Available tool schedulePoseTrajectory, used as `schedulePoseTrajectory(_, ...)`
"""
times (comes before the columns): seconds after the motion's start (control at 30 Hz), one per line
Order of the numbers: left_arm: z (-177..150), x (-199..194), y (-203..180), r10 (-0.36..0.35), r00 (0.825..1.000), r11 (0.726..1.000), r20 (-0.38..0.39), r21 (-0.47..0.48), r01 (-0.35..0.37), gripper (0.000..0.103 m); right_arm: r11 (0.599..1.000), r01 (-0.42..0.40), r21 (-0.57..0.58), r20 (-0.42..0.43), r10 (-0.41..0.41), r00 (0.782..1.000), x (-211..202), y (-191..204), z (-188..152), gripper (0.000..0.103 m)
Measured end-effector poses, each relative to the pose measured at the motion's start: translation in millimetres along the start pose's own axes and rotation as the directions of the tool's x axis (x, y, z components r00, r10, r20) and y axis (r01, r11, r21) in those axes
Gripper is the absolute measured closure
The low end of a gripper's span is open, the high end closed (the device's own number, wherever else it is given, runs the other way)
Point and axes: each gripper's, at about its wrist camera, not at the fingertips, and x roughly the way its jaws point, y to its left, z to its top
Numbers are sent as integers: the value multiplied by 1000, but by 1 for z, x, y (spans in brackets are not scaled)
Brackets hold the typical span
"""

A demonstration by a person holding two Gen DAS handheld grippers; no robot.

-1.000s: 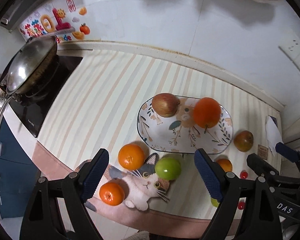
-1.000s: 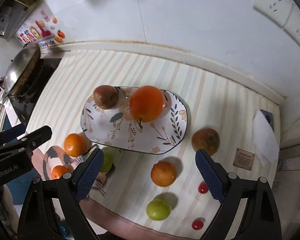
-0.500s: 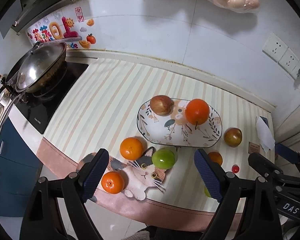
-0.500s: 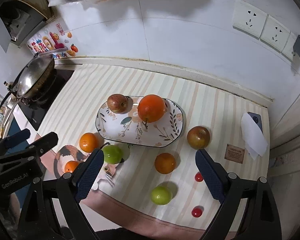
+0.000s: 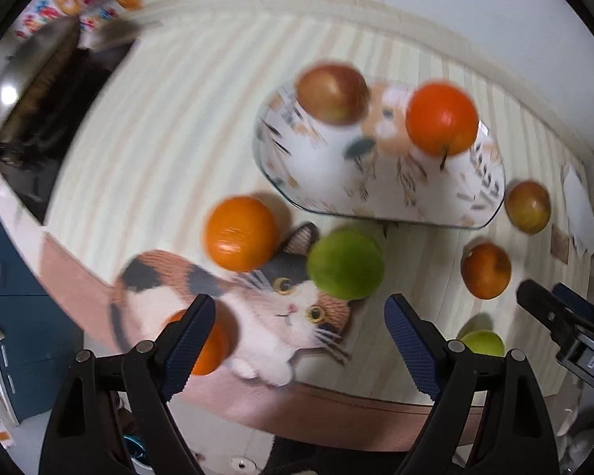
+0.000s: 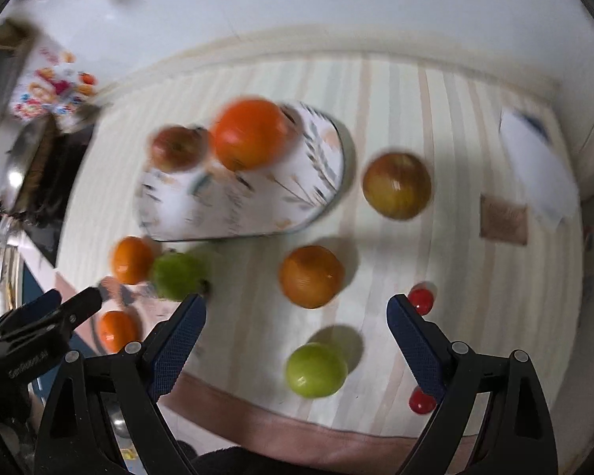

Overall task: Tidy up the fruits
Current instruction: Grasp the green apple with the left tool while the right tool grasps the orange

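Note:
A floral plate holds a red apple and a large orange. In front of it, on the cat mat, lie an orange and a green apple; a small orange sits behind my left finger. My left gripper is open and empty above the mat. My right gripper is open and empty above an orange and a green apple. A red-green apple lies right of the plate. Both views are blurred.
A wok on a black hob stands at the far left. Two small red tomatoes lie near my right finger. A white tissue and a brown card lie at the right. The counter's front edge is close below.
Both grippers have dropped toward the counter, so the fruit looks larger. Both stay open. No fruit has moved.

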Motion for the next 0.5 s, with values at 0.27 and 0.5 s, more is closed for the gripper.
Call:
schedulePoseTrajectory(0.27,16,56,-18,-17,994,999,-105,39,21,16,1000,13,15,-70,-12,997,65,-10,5,12)
schedulePoseTrajectory(0.5,20,73,-32,-16,994,998,-112,65,24,43,1000,28,-2,-94,-28,995,87,-7,13,20)
